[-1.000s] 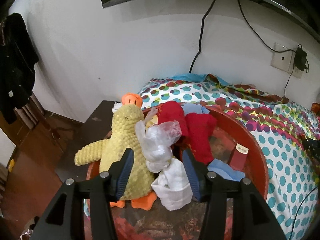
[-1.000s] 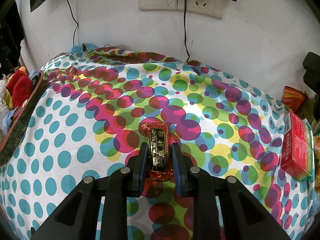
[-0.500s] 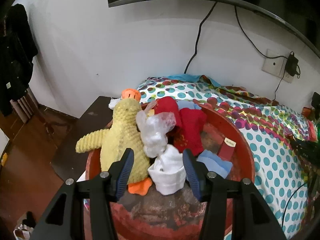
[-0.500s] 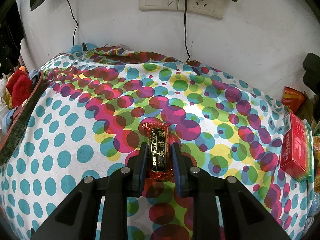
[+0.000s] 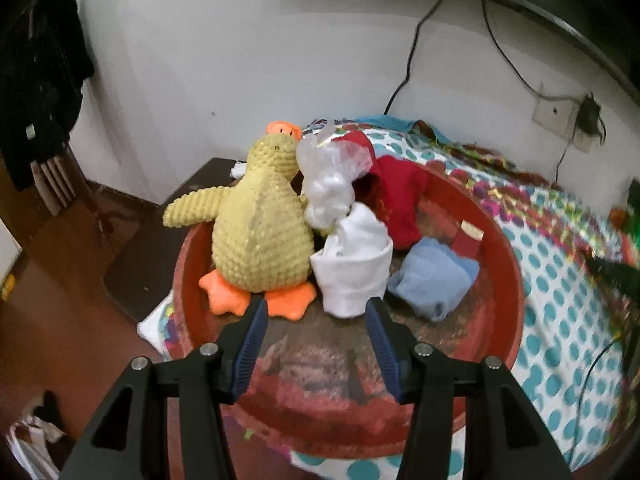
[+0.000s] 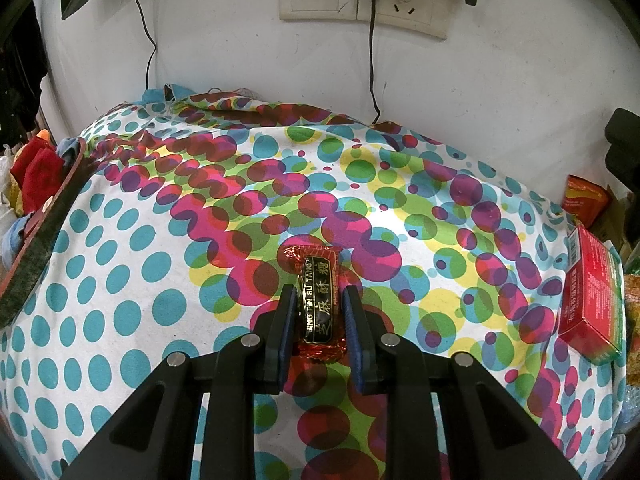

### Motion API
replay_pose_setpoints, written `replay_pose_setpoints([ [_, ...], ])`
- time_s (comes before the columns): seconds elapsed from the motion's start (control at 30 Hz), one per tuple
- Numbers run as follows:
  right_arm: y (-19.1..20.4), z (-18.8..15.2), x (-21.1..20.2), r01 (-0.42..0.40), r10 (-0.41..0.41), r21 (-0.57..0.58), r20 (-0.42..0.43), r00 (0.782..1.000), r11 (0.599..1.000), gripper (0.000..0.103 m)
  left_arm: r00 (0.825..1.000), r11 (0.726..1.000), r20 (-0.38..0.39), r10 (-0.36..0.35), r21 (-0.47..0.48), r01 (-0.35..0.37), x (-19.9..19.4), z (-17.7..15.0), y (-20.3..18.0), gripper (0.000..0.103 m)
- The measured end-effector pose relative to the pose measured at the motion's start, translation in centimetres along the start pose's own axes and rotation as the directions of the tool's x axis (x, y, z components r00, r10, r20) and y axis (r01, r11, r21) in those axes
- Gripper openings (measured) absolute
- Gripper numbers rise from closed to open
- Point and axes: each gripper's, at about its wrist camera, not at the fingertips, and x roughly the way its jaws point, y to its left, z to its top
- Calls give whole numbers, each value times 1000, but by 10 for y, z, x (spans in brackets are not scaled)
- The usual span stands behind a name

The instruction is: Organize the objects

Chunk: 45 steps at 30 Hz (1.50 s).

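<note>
On the dotted bedspread [image 6: 120, 264], my right gripper [image 6: 319, 316] pinches a red candy [image 6: 319, 300], its long axis running along my jaws, away from me. My left gripper [image 5: 316, 332] hangs spread and empty over the red basin [image 5: 508, 264].

The left gripper [image 5: 316, 314] hangs open over a red basin [image 5: 508, 280] holding a yellow plush duck [image 5: 260, 236] beside a white cloth [image 5: 354, 272].
</note>
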Motion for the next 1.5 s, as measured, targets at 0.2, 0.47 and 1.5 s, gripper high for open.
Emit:
replay_pose_setpoints([
  [0.2, 0, 1, 1, -1, 1, 0, 0, 1000, 1000, 23, 999, 998, 8, -39, 47, 38, -8, -11, -9, 52],
  [0.47, -2, 2, 2, 28, -28, 18, -8, 1000, 999, 23, 997, 996, 27, -78, 53, 77, 0, -8, -12, 52],
  [1.5, 11, 4, -38, 109, -109, 140, -9, 994, 984, 21, 984, 985, 86, -158, 81, 151, 4, -2, -15, 52],
])
